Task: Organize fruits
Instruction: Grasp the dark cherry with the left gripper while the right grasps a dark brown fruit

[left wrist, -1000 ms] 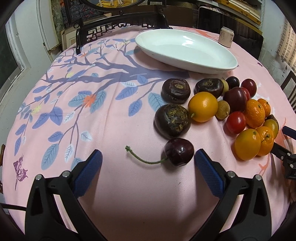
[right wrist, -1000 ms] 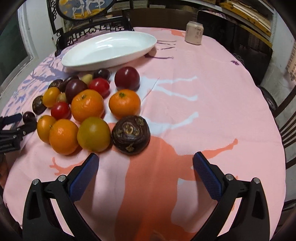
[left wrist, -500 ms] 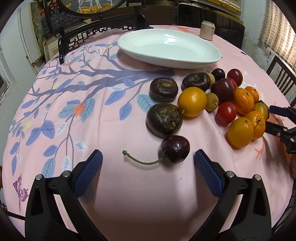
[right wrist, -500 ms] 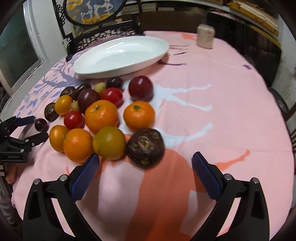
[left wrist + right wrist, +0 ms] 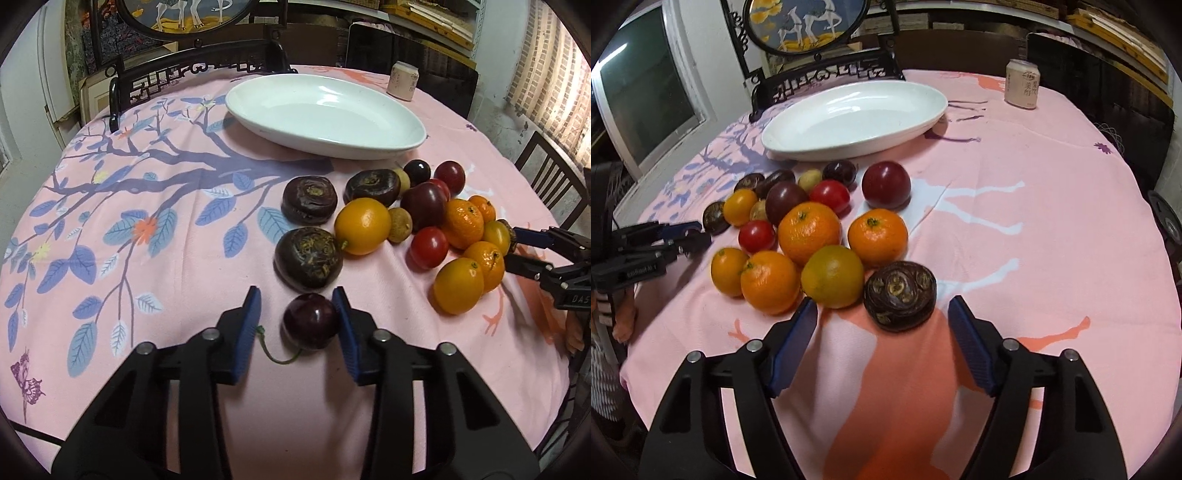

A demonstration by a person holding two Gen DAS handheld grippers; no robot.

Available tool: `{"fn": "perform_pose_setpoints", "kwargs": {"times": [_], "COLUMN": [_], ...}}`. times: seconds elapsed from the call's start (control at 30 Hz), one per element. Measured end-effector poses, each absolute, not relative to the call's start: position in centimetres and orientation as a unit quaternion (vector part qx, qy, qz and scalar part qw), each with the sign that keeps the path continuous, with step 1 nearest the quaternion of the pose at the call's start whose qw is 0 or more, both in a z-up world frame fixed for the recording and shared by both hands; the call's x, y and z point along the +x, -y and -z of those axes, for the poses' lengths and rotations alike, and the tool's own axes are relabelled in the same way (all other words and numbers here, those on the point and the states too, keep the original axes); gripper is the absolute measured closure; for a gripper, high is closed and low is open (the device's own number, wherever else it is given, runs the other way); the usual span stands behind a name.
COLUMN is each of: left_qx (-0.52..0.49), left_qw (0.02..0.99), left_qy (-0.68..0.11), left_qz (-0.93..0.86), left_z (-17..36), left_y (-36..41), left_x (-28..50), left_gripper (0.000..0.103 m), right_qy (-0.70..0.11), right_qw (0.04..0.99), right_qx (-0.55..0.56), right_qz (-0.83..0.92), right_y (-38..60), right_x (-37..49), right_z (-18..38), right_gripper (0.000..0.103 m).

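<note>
A dark red cherry [image 5: 311, 321] with a green stem lies on the pink cloth between the fingers of my left gripper [image 5: 295, 314]. The right pad touches it; a gap remains on the left, so the jaws are still partly open. A pile of oranges [image 5: 362, 226], tomatoes and dark brown water chestnuts [image 5: 308, 257] lies behind it. A white oval dish [image 5: 325, 114] stands empty at the back. My right gripper [image 5: 882, 321] is open just in front of a dark water chestnut [image 5: 900, 295], beside a yellow-green orange [image 5: 833, 276].
A pale drink can [image 5: 1022, 84] stands at the far edge of the round table. Dark carved chairs [image 5: 192, 74] stand behind the table. My right gripper also shows in the left wrist view [image 5: 517, 249], at the pile's right side.
My left gripper has moved forward and its jaws have narrowed around the cherry. My right gripper has moved closer to the water chestnut and its jaws have narrowed too.
</note>
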State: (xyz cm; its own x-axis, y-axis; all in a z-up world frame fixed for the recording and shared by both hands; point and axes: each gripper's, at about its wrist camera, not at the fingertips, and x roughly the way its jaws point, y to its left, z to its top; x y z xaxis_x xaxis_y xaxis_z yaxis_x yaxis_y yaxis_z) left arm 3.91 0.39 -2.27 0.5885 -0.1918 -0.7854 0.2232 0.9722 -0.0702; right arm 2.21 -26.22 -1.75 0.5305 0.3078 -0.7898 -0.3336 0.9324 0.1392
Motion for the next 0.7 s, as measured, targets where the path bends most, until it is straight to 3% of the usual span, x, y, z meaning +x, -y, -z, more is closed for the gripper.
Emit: {"fn": "perform_pose_setpoints", "kwargs": {"times": [0.2,0.3,0.47,0.7], "left_qx": [0.008,0.011,0.016,0.01], "left_qw": [0.891,0.89,0.89,0.89], "left_qy": [-0.439,-0.438,-0.438,-0.436], "left_qz": [0.121,0.125,0.124,0.131], "left_z": [2.2,2.2,2.2,2.1], "left_y": [-0.6,-0.4,-0.2,-0.3], "left_x": [3.9,3.8,3.7,3.6], "left_gripper": [0.066,0.072,0.073,0.073], "right_qy": [-0.435,-0.448,-0.45,-0.443], "right_qw": [0.883,0.88,0.879,0.883], "right_qx": [0.001,0.007,-0.02,-0.05], "right_qz": [-0.176,-0.155,-0.158,-0.148], "right_y": [29.0,29.3,27.2,25.8], "right_x": [1.3,2.0,3.1,3.5], "right_z": [1.4,1.9,1.8,1.9], "right_gripper": [0.028,0.031,0.051,0.061]}}
